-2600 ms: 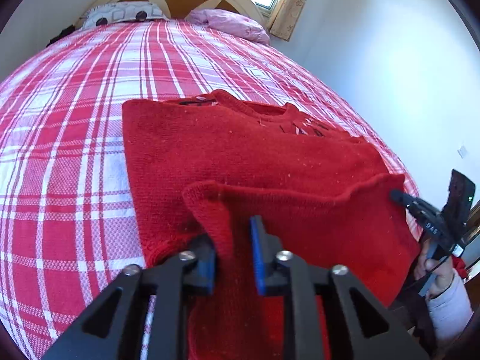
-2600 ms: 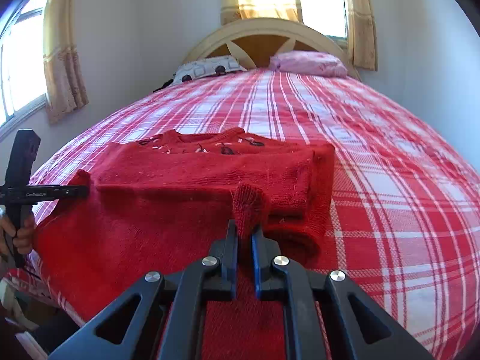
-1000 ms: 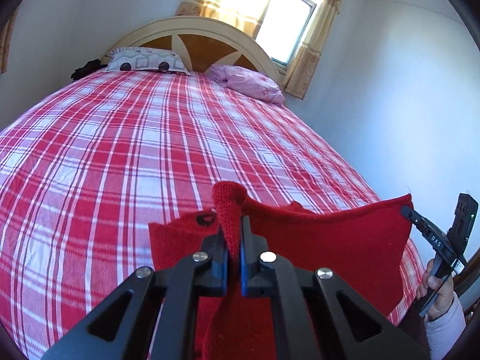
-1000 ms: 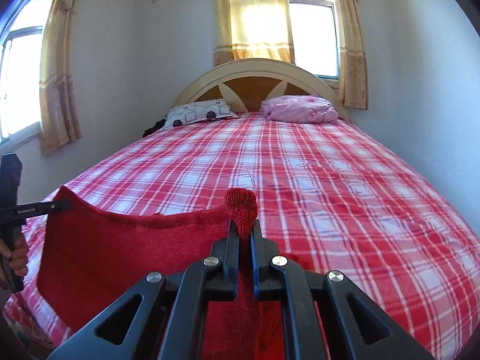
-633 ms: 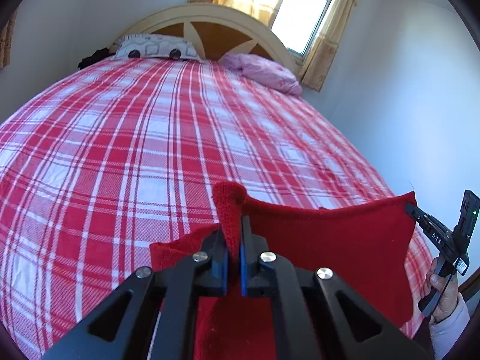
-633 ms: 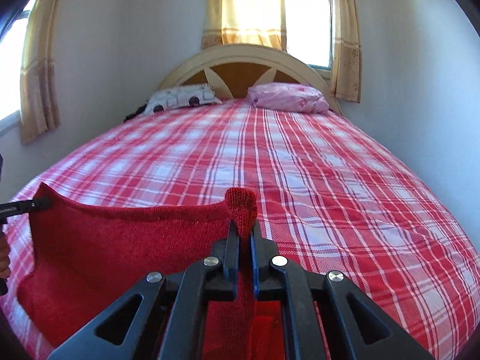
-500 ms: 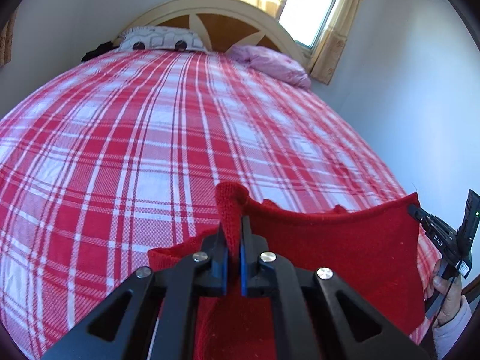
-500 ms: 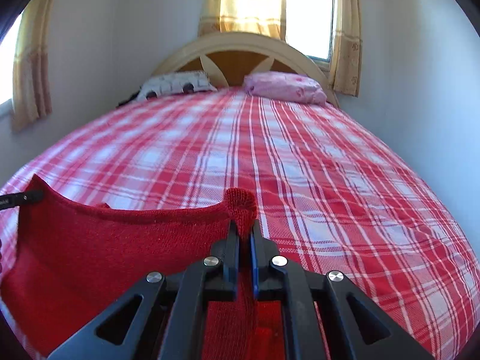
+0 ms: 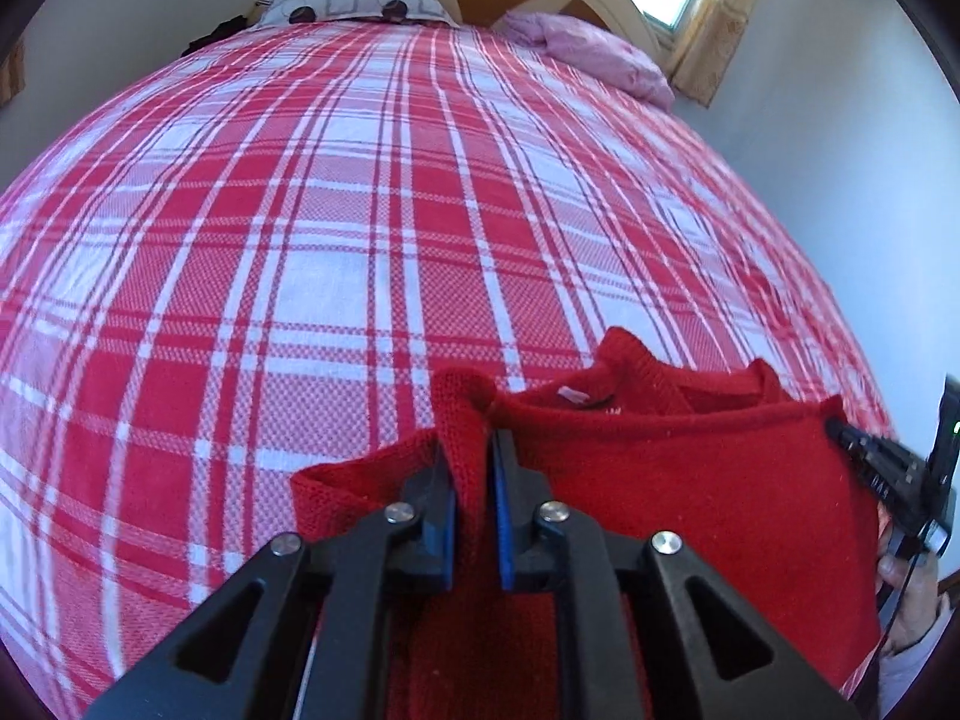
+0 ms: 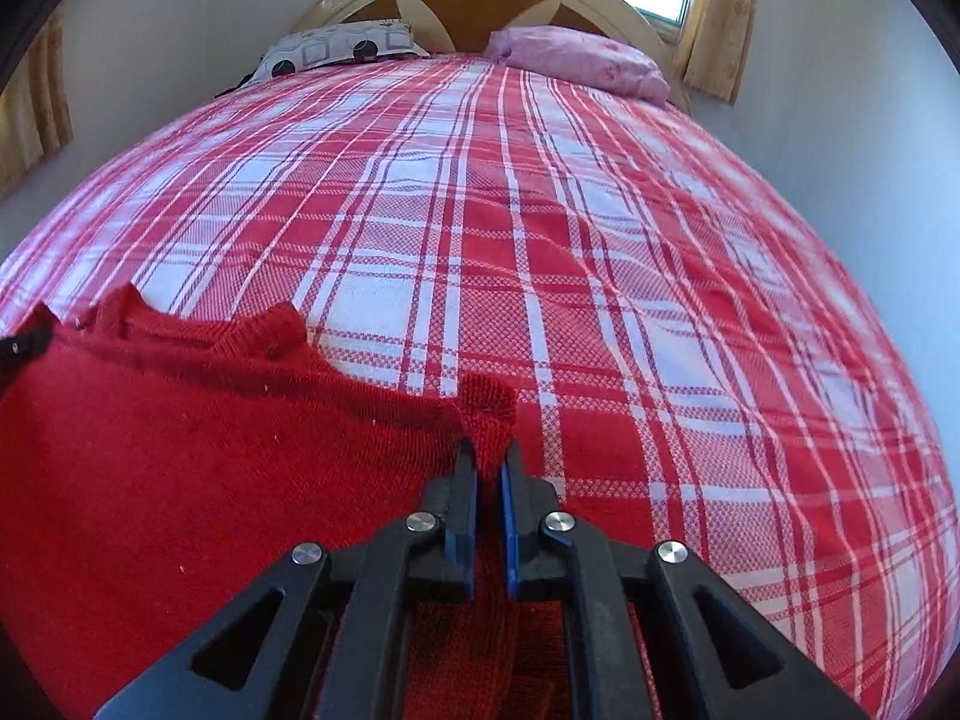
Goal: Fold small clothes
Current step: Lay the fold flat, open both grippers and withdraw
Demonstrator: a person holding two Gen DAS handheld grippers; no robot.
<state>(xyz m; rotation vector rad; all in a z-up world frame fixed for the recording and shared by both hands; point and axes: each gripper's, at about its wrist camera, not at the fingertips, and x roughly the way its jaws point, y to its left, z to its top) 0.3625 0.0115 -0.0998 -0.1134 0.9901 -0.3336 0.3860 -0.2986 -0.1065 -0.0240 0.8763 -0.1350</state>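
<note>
A small red knit sweater [image 9: 690,480] lies near the foot of the bed, its lower half folded up over the top; the collar [image 9: 636,372] peeks out beyond the folded edge. My left gripper [image 9: 473,456] is shut on the left corner of the folded hem. My right gripper [image 10: 491,459] is shut on the right corner, low over the sweater [image 10: 180,450]. The right gripper [image 9: 840,429] also shows at the left wrist view's right edge, and the left gripper's tip [image 10: 24,343] at the right wrist view's left edge.
The red and white plaid bedspread [image 10: 540,210] stretches ahead to a wooden headboard [image 10: 480,0]. A patterned pillow [image 10: 342,48] and a pink pillow [image 10: 576,57] lie at the head. Walls flank both sides of the bed.
Both grippers have carried the sweater's hem forward and down, from raised in the air to low over the collar. The fold now lies over the sweater's top half.
</note>
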